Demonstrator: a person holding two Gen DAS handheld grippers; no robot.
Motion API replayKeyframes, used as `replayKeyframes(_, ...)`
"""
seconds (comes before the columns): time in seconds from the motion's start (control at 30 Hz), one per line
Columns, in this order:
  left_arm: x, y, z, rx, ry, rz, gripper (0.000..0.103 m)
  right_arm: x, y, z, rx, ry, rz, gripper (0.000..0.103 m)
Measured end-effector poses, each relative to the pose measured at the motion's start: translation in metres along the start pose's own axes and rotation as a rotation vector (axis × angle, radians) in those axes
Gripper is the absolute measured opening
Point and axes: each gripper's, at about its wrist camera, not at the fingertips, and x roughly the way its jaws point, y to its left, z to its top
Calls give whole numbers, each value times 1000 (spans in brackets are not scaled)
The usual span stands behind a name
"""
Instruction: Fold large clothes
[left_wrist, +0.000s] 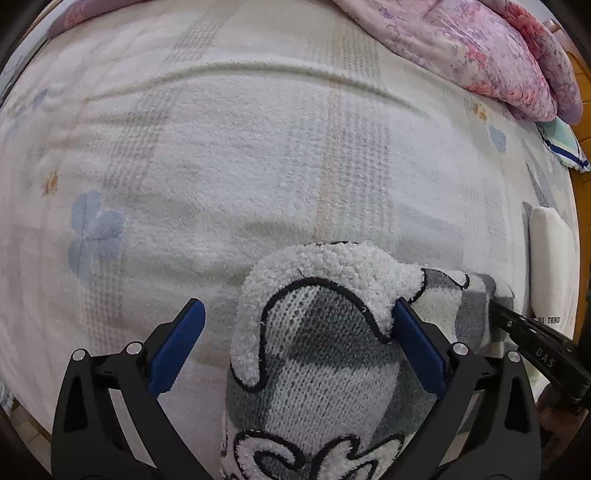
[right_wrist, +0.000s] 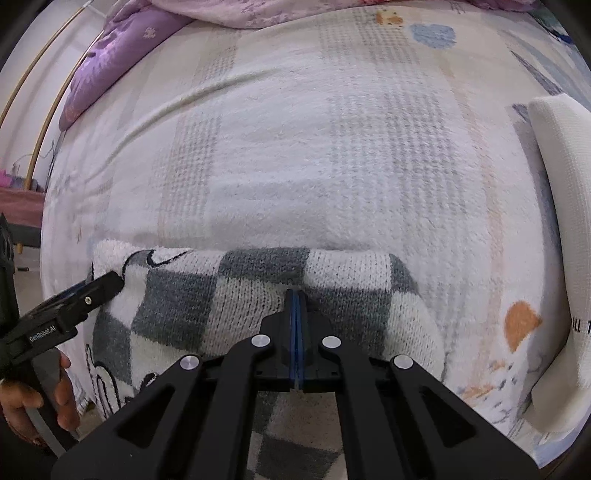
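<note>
Grey-and-white checked sweater (right_wrist: 258, 295) lies folded at the near edge of the bed (right_wrist: 332, 166). Left gripper (left_wrist: 297, 328) gapes wide, its blue fingers (left_wrist: 177, 343) either side of a fleecy fold. Right gripper (right_wrist: 295, 295) is closed, pinching the sweater's knit. A white pillow (right_wrist: 561, 240) lies to the right.

Lower part of checkered sweater (right_wrist: 258, 295) cut off by bottom edge, partly hidden behind right gripper (right_wrist: 295, 295). White folded item (right_wrist: 557, 229) cropped at right, print unreadable. Pink quilt (left_wrist: 480, 48) cropped at top.
</note>
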Motion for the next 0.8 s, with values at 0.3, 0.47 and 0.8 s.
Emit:
replayKeyframes(0.3, -56, 25, -51, 58, -55, -107, 99, -50, 23, -66, -30, -18, 74, 6)
replayKeyframes(0.47, -32, 37, -85, 49, 21, -57, 99, -17, 3, -91, -11, 31, -24, 0)
replayKeyframes(0.8, -37, 30, -87, 115, 7, -42, 99, -37, 5, -111, 40, -30, -31, 7)
